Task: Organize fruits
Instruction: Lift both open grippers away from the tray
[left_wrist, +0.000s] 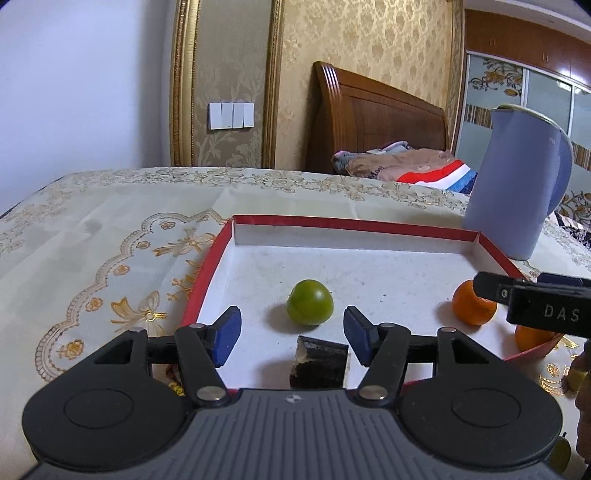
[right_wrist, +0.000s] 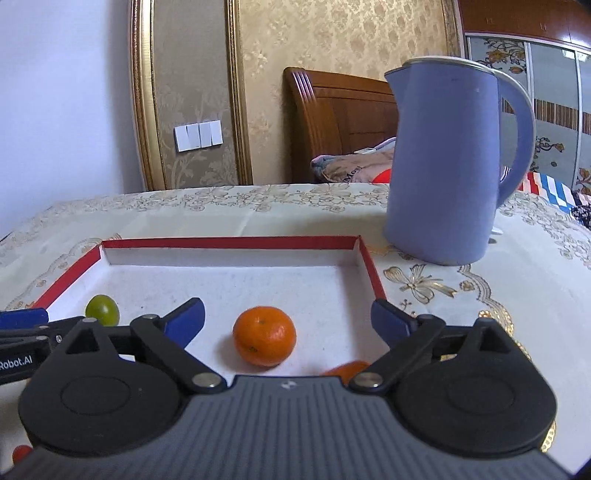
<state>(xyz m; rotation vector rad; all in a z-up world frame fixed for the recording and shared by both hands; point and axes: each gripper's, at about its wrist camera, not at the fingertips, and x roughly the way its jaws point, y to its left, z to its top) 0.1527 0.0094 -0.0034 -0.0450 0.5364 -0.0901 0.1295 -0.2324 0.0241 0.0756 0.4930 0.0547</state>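
Note:
A shallow white tray with a red rim (left_wrist: 354, 222) (right_wrist: 229, 242) lies on the tablecloth. A green fruit (left_wrist: 310, 302) (right_wrist: 102, 310) sits in it, just ahead of my open, empty left gripper (left_wrist: 291, 332). A dark block (left_wrist: 319, 363) lies in the tray just below and between the left fingers. An orange (right_wrist: 264, 335) (left_wrist: 472, 302) lies in the tray between the fingers of my open, empty right gripper (right_wrist: 288, 317). A second orange (right_wrist: 347, 370) (left_wrist: 532, 338) lies at the tray's near right, partly hidden.
A blue kettle (left_wrist: 517, 184) (right_wrist: 447, 166) stands on the table beyond the tray's far right corner. A small green fruit (left_wrist: 559, 456) lies at the lower right of the left wrist view. A red thing (right_wrist: 20, 453) shows at the lower left.

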